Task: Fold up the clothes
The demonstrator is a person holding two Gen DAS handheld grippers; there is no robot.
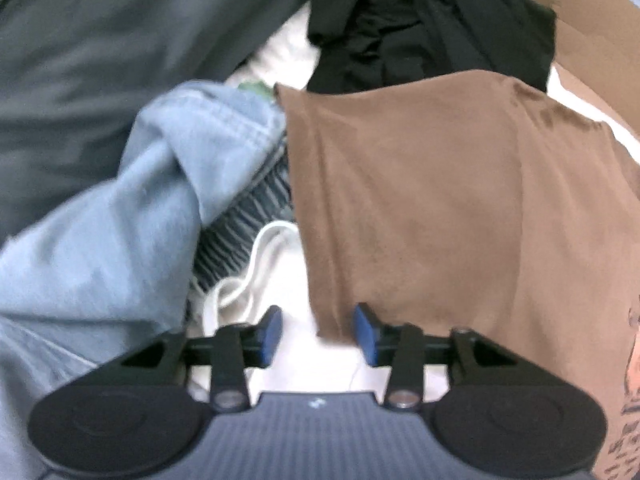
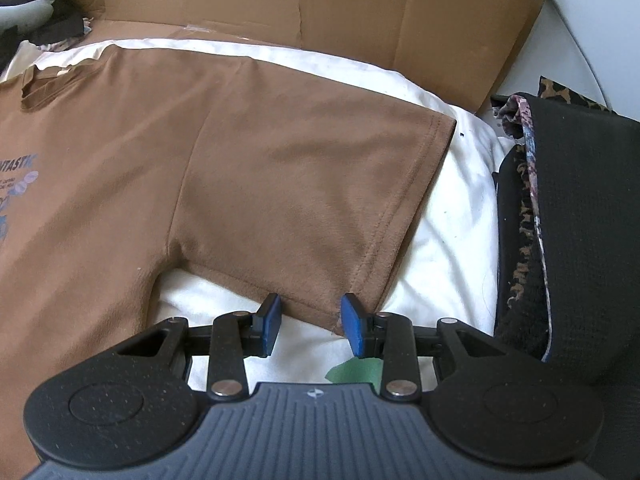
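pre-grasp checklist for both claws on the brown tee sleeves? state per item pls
1. Left claw open: ok.
2. Right claw open: ok.
3. Corner of brown T-shirt between left claw's pads: ok, not yet pinched.
4. Right sleeve hem between right claw's pads: ok, not yet pinched.
5. Right sleeve lying flat on white sheet: ok.
6. Left side free of other clothes: not ok, light blue garment and black garment crowd the shirt.
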